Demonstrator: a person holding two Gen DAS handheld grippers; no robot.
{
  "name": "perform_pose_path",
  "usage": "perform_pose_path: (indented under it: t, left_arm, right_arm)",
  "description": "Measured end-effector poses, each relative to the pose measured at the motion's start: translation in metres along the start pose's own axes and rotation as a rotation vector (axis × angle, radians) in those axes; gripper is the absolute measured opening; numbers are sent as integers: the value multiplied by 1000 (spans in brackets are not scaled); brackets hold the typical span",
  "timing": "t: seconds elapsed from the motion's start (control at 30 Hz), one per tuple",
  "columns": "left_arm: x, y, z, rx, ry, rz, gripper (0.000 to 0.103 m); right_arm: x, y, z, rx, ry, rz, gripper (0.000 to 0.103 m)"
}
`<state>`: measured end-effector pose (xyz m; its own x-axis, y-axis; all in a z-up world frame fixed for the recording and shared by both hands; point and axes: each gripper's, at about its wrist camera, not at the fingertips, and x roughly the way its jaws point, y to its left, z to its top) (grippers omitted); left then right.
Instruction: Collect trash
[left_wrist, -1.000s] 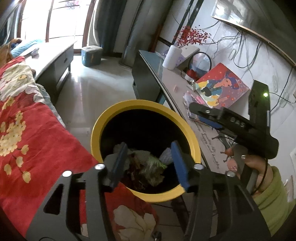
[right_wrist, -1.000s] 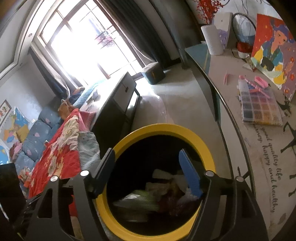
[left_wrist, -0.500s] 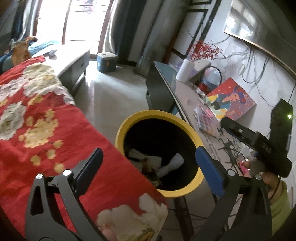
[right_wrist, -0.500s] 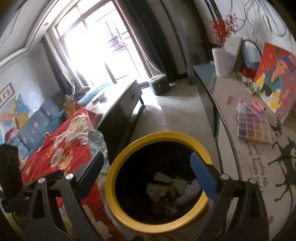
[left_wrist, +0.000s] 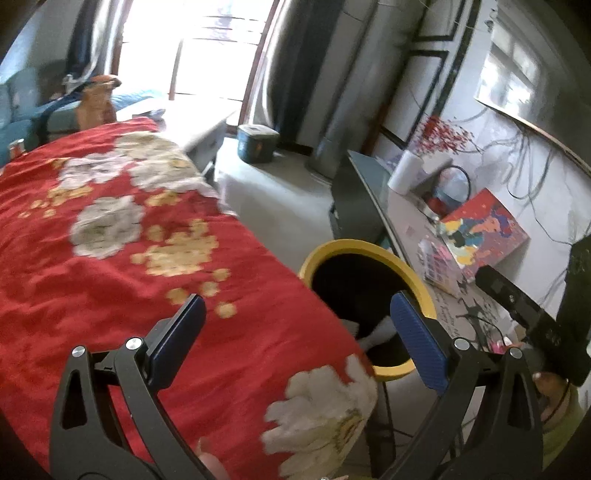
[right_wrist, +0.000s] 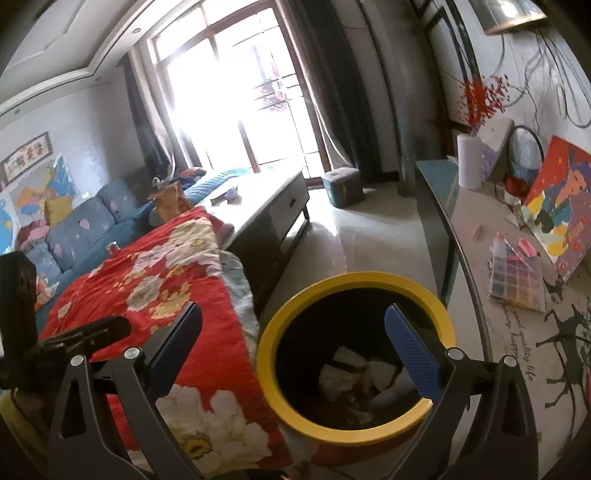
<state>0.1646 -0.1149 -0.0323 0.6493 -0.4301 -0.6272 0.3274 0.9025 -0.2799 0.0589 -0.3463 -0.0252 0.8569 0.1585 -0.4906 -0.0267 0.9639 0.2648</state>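
- Daylight floods through a tall window (right_wrist: 236, 85) at the far end of a living room, with pale floor tiles (right_wrist: 354, 236) running back toward it
- Red floral blanket (left_wrist: 110, 266) covers the left side in both wrist views; its edge hangs just beside the bin
- Yellow-rimmed bin (right_wrist: 354, 284), black inside, stands on the floor between the blanket and a long side table (right_wrist: 476, 280)
- Trash (right_wrist: 354, 373), crumpled white paper and darker scraps, lies at the bottom of the bin; from the left wrist only a few white pieces (left_wrist: 376, 332) show past the blanket edge
- Left gripper (left_wrist: 295, 339) has its blue-padded jaws spread as wide as they go, nothing between them, pointing down over the blanket with the bin rim behind its right finger
- Right gripper (right_wrist: 291, 347) is likewise wide open and empty, tilted down at the bin's mouth
- A hand (left_wrist: 550, 387) in a green sleeve holds the right gripper's black body, seen at the right edge of the left wrist view
- On the side table: a bright painted canvas (right_wrist: 561, 199), a bead box (right_wrist: 517, 280), a white vase (right_wrist: 469, 162) with red sprigs
- Further back: a low cabinet (right_wrist: 269, 206), a blue sofa (right_wrist: 74, 229) and a small teal stool (right_wrist: 343, 186)
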Motion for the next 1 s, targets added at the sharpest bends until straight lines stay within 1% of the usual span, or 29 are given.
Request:
perform_pose_path:
  t: [0.13,0.23,0.43,0.5,0.57,0.67,0.77,0.87,1.0]
  left_arm:
    - [-21,16,-6,-19,-30,41,92]
    - [-37,24,-12,-14,-58,85,92]
    - [-67,35,-31,12,-133,168,92]
    - [-76,39,-40,12,-158,203,92]
    - [-83,42,-46,10,-178,234,92]
    - [-100,47,-58,11,-234,280,92]
    - [-110,49,-66,4,-265,314,92]
    - [-115,50,-72,8,-290,327,92]
    - [-117,50,-75,25,-313,327,92]
  right_arm:
    - [-3,23,-8,-40,-18,20,96]
    - [-4,42,-14,-79,-32,29,96]
    - [-20,71,-30,-121,-147,38,96]
    - [-26,80,-37,-130,-187,53,96]
    - [-27,87,-41,-151,-211,61,96]
    - [-33,100,-49,-170,-261,91,96]
    - [-37,110,-57,-194,-305,93,96]
    - [-38,115,-60,-227,-323,83,96]
    - [-41,116,-64,-236,-335,82,96]
